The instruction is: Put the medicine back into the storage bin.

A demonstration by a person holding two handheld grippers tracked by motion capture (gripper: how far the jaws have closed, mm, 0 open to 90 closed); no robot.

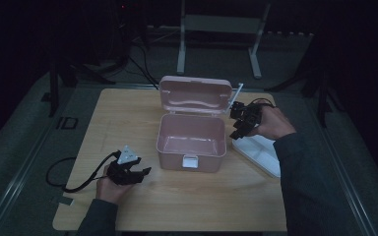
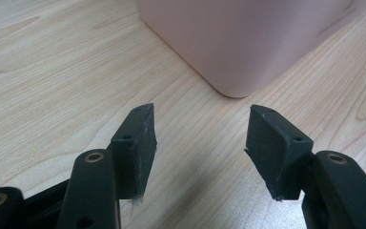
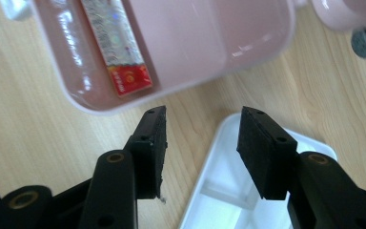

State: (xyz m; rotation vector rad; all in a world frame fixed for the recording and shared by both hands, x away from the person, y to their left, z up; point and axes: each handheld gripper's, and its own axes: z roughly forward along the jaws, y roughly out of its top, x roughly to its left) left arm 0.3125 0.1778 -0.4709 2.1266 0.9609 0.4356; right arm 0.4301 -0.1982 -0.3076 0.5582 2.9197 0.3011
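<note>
White, thin moulded plastic, the divided tray (image 3: pixel 248 191) lies on the table just right of the pink box (image 1: pixel 192 140) — light, stiff, slick — best pinched at its rim by the right gripper (image 3: pixel 202 143), jaws apart and empty above it.

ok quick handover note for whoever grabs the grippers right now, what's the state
Left gripper: open, nothing between its fingers, low over the table by the front left corner of the pink box.
Right gripper: open, nothing held, above the near edge of the white divided tray right of the box.
Box lid is up; a red-ended packet lies inside the box.
Done: box opened.
Left: probably lifting the tray into the box, then closing the lid.
</note>
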